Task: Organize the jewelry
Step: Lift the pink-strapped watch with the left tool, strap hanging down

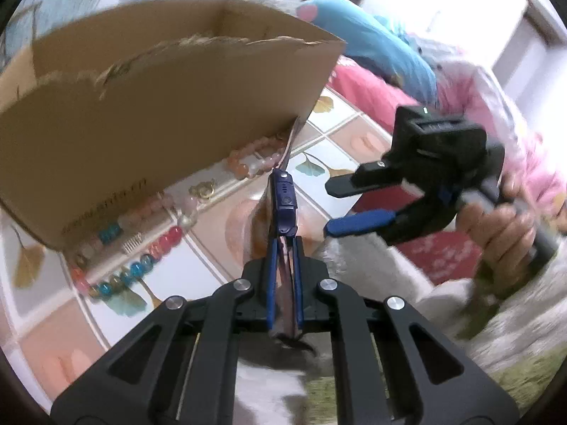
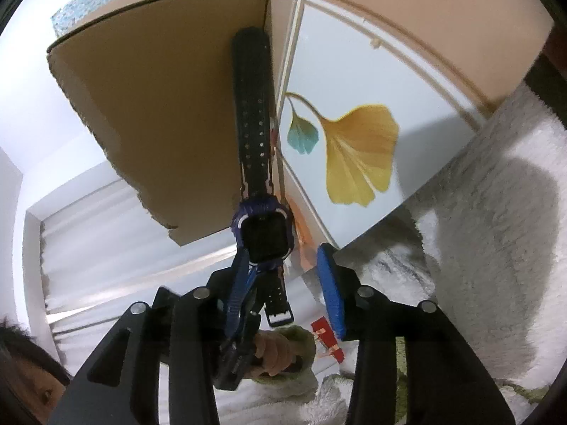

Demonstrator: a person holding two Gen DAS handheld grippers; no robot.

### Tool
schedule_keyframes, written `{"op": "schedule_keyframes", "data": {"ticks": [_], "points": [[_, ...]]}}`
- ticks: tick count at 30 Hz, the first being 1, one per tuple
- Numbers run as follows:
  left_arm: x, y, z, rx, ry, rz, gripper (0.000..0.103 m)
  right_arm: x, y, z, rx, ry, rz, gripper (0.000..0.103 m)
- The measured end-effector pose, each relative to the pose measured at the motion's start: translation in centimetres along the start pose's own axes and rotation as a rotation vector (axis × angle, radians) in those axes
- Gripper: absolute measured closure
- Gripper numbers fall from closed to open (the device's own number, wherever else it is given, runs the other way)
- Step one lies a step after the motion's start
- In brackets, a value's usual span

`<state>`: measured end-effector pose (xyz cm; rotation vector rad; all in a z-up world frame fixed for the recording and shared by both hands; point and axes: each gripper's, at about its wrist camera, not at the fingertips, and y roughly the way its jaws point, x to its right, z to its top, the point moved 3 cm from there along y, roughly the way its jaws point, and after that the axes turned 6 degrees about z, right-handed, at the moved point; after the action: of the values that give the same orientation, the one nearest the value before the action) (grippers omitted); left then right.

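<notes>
A watch (image 1: 282, 202) with a purple-blue case and a dark strap is seen edge-on, and my left gripper (image 1: 283, 244) is shut on its strap. The right wrist view shows the watch (image 2: 264, 230) face-on, its long strap running up in front of the cardboard box (image 2: 159, 124). My right gripper (image 2: 283, 283) is open, with the watch by its left finger and untouched by its right finger. From the left wrist view, the right gripper (image 1: 327, 209) sits right of the watch, held by a hand (image 1: 496, 226). Bead bracelets (image 1: 251, 163) lie beside the box (image 1: 159, 106).
The table top (image 2: 354, 71) has tiles printed with ginkgo leaves. More coloured beads (image 1: 134, 265) and a gold charm (image 1: 203, 189) lie along the box's lower edge. A white fluffy cloth (image 2: 496, 212) borders the table. Pink and blue fabric (image 1: 382, 53) is piled behind.
</notes>
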<state>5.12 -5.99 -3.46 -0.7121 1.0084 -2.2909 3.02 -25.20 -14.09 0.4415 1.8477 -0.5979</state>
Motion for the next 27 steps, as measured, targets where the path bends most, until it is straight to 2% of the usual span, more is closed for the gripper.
{"op": "schedule_keyframes", "data": {"ticks": [3,11,15,21,27], "points": [[-0.4,0.1,-0.2,-0.002,-0.044,-0.021,0.095,0.1,0.3,-0.2,-0.009,-0.002,0.008,0.059],[-0.5,0.5,-0.1,-0.007,-0.082,-0.016,0.095,0.5,0.9,-0.7,-0.016,-0.007,0.019,0.058],[-0.6,0.3,-0.2,0.001,-0.104,-0.047,0.100,0.6,1.1,0.3,-0.019,-0.005,0.023,0.058],[-0.4,0.4,-0.5,-0.003,-0.124,-0.084,0.100,0.5,0.7,0.2,-0.022,-0.008,0.030,0.058],[-0.5,0.6,-1.4,-0.015,-0.229,-0.202,0.100,1.3,1.8,-0.1,-0.044,0.017,0.020,0.058]]}}
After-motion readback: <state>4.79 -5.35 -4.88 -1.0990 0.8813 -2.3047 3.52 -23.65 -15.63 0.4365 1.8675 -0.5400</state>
